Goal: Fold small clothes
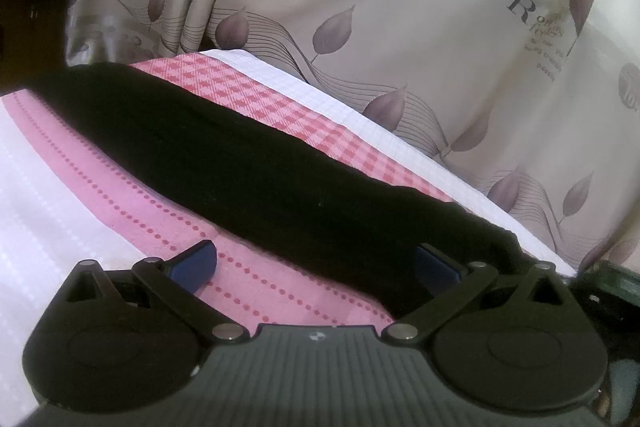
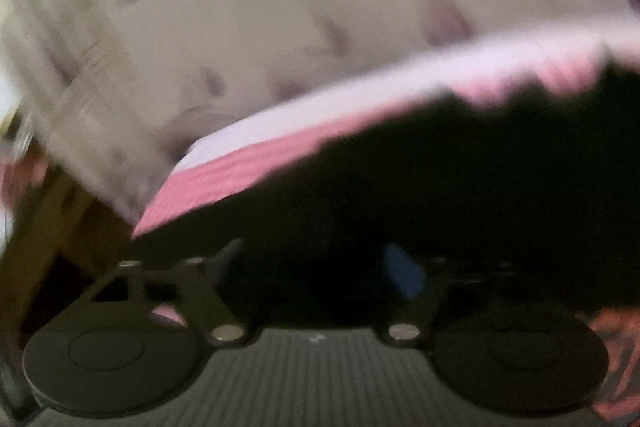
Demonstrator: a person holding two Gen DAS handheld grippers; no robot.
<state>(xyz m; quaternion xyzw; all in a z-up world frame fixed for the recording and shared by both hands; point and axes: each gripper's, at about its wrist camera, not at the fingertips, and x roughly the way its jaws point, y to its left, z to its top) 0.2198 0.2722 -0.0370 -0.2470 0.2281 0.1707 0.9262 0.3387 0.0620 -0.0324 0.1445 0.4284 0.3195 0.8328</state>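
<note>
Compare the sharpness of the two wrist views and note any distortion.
Left wrist view: sharp; the leaf-printed beige curtain and pink-and-white patterned bedcover read clearly, fisheye bending the edges. Right wrist view: heavily motion-blurred; the black garment is a featureless dark mass.

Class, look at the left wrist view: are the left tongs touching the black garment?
Cannot tell. In the left wrist view the left tongs stand open over the black garment; one blue pad overlaps its edge, but no contact or gap shows plainly.
</note>
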